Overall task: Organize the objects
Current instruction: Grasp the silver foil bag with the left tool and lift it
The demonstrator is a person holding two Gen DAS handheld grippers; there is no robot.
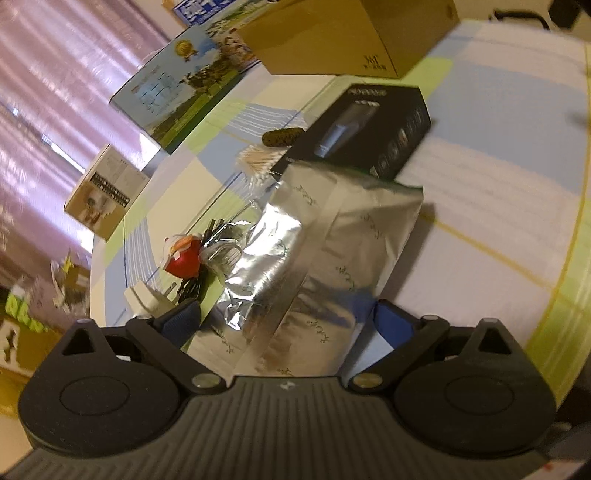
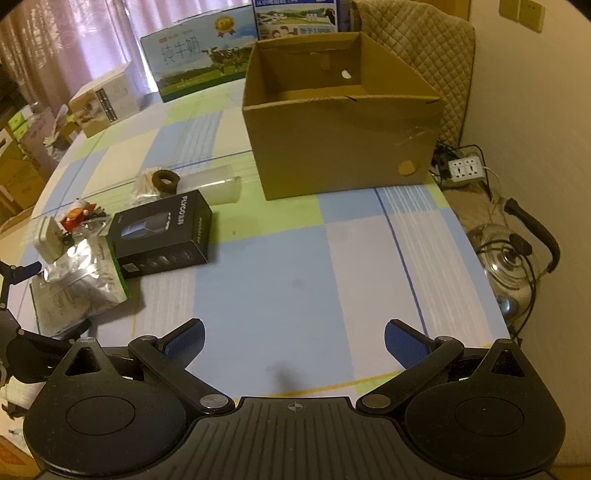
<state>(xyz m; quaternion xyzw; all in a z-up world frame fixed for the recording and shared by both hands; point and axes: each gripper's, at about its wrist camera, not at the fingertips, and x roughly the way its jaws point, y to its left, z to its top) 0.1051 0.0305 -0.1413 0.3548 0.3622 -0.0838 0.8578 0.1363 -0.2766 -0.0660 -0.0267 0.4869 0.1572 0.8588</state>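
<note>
Progress is slight, as I judge it. Through my left wrist view, the left tongs (image 1: 284, 325) sit at the bottom centre with a foil pouch (image 1: 325, 266) between the two blue pads; the pads stand wide on either side of it, and I cannot tell whether they are pressing it or merely straddling it. The picture is tilted and smeared, so I read my left hand as rolled over to one side. Beyond the pouch, toward the upper middle, lies a black product box (image 1: 365, 129), with a bundle of cotton swabs (image 1: 255, 162) and a dark ring (image 1: 282, 136) just beside it. Left of centre is a small red figure (image 1: 183, 258) amid a tangle of dark bits. The cardboard box (image 1: 332, 33) fills the top edge.

Through my right wrist view, the right tongs (image 2: 293, 341) are spread wide at the bottom centre, holding nothing, level over bare bench (image 2: 280, 266). The open cardboard box (image 2: 343, 122) stands in the upper middle, and what I see of its inside looks empty. All the loose things are clustered at the left: the foil pouch (image 2: 83, 284) at the lower left, touching the black product box (image 2: 162, 236), with the swabs (image 2: 146, 184), ring (image 2: 166, 181) and a clear tube (image 2: 210, 184) above them. So, if the box is the goal, nearly everything remains to be moved.
</note>
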